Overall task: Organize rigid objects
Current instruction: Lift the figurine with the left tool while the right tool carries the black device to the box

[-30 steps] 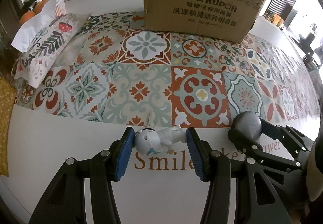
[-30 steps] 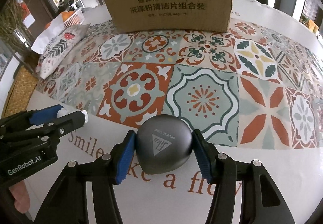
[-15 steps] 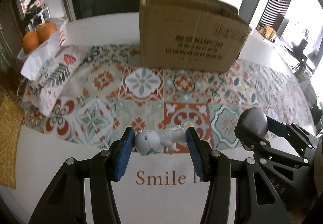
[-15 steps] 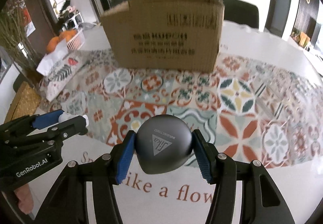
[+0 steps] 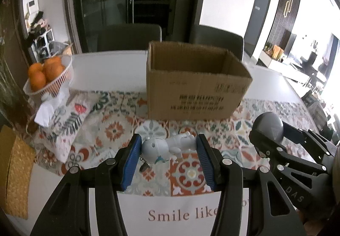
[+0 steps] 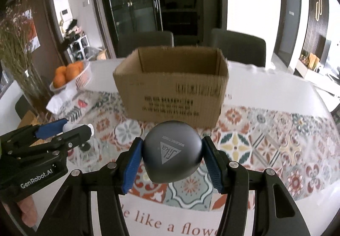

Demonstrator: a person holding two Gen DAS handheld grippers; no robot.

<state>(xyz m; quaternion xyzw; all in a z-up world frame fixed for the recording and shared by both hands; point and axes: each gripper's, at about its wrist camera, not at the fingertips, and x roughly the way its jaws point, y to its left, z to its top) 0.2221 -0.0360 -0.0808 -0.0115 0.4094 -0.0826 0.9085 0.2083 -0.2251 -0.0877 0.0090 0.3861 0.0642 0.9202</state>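
Observation:
My left gripper (image 5: 167, 148) is shut on a small white robot figurine (image 5: 165, 146), held sideways above the patterned mat. My right gripper (image 6: 172, 155) is shut on a rounded dark grey object (image 6: 172, 153) with a triangle logo, also lifted. An open cardboard box (image 5: 195, 82) stands ahead on the mat, its inside visible from above the rim; it also shows in the right wrist view (image 6: 174, 85). The right gripper with the grey object (image 5: 268, 127) appears at the right of the left wrist view. The left gripper (image 6: 70, 129) appears at the left of the right wrist view.
A white basket of oranges (image 5: 48, 76) stands at the far left beside a floral pillow (image 5: 68, 116). A patterned tile mat (image 6: 265, 140) covers the white table. Two dark chairs (image 5: 129, 37) stand behind the table. Dried flowers (image 6: 14, 48) rise at the left.
Both grippers have risen with their objects and the view has tilted up. The box's open top and the room behind now show.

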